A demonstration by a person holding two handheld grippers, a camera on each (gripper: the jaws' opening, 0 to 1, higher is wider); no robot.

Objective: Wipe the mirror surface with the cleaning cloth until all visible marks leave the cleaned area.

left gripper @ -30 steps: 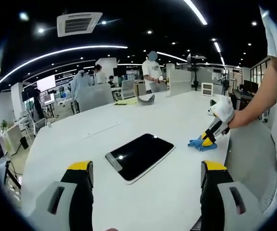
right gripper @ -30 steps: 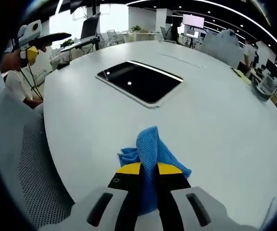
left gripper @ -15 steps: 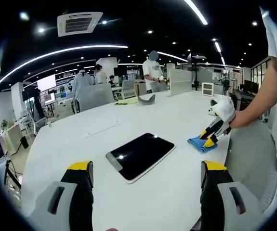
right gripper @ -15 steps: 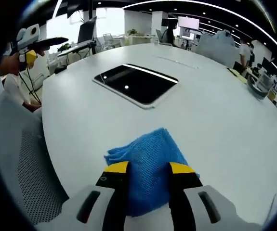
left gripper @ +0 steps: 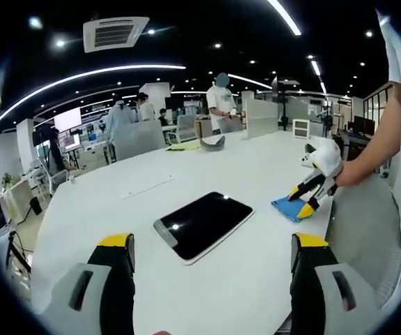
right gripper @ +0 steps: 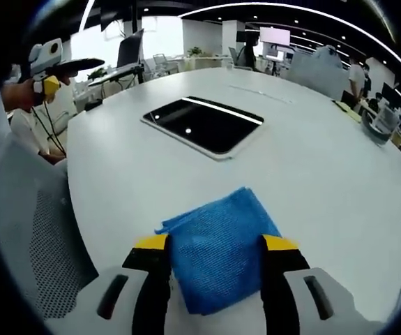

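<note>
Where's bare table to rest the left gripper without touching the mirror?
Bare table lies between the mirror and the near edge, under the left gripper, and beyond the mirror's far side. It is tighter by the cloth, where the right gripper works.

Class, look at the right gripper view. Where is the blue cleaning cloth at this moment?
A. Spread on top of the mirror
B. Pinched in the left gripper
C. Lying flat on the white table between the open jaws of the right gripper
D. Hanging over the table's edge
C: the blue cleaning cloth lies flat on the white table between the spread jaws of the right gripper, apart from the mirror.
</note>
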